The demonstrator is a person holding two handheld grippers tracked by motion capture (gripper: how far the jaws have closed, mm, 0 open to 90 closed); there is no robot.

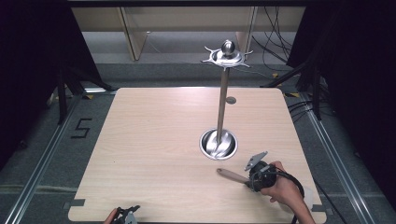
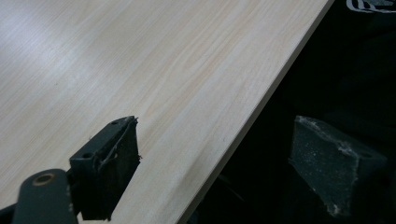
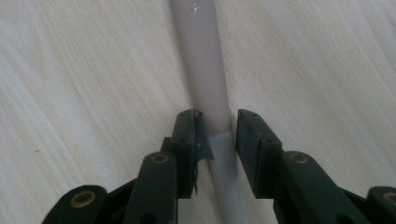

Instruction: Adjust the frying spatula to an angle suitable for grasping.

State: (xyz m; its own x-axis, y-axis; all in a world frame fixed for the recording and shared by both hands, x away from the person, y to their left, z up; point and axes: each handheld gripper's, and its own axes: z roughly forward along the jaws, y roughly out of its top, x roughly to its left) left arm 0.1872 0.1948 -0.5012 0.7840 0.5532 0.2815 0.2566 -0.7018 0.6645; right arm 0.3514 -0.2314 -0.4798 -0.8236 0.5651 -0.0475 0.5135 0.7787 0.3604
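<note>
**Two jaws astride a pale handle**

One right gripper (image 3: 215, 135) straddles the pale handle (image 3: 201, 70), its jaws narrow at either side, just touching it. The handle lies flat on the table (image 1: 154, 140), just in front of the steel stand (image 1: 218, 143), with bare wood all round. At the table's near edge the left gripper (image 2: 219, 163) gapes wide, holding nothing. The handle's far end is cut off.

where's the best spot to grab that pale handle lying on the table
Grip the pale handle across its narrow width near the end closest to the person, coming from above with one jaw on each long side. It lies flat on the table, a slim straight bar. The right gripper already straddles it this way.
</note>
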